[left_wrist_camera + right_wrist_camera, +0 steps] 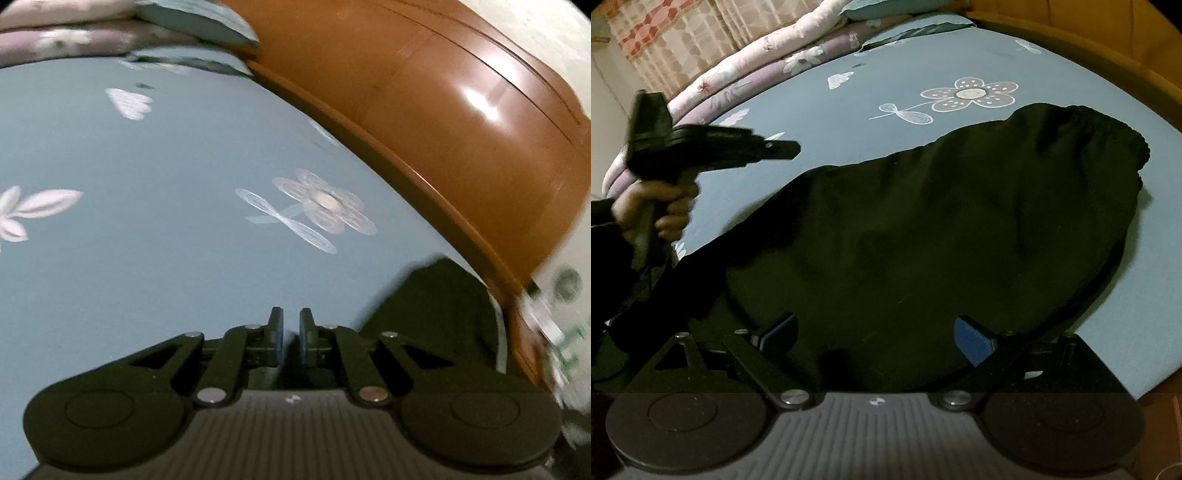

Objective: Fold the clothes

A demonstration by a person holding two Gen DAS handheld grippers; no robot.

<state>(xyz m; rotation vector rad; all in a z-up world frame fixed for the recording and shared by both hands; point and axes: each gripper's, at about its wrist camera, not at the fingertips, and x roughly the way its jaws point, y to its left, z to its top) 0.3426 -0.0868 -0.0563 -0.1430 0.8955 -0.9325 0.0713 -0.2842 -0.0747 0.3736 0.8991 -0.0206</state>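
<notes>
Right claw (875,341) nearest in its own view — jaws spread wide, blue pads (971,341) well apart, nothing pinched. It hangs over the near edge of the black garment (923,236); whether the pads touch the cloth cannot be told, the fabric is too dark there.

The black garment lies flat on the bed sheet (820,107), a blue-grey sheet with a flower print (969,94). Its long axis runs from near left to far right: a narrow part trails off toward the near left under the person's arm, and the wide gathered elastic band (1108,136) sits at the far right end. So the bulk of it is just ahead of the right claw and spreads to both sides of it.

Left claw (790,149) shows at the left of the right wrist view, held in a hand (661,206), raised above the sheet and clear of the garment's far-left edge. In its own view the left claw (291,332) is clenched almost fully — only a thin slit between the pads (279,339), nothing in it. A corner of the dark cloth (436,302) lies just to its right, not gripped.

Beyond: the brown bed frame (424,110) curves along the right, and folded quilts (750,70) in pink and purple are stacked at the far left edge of the bed.
</notes>
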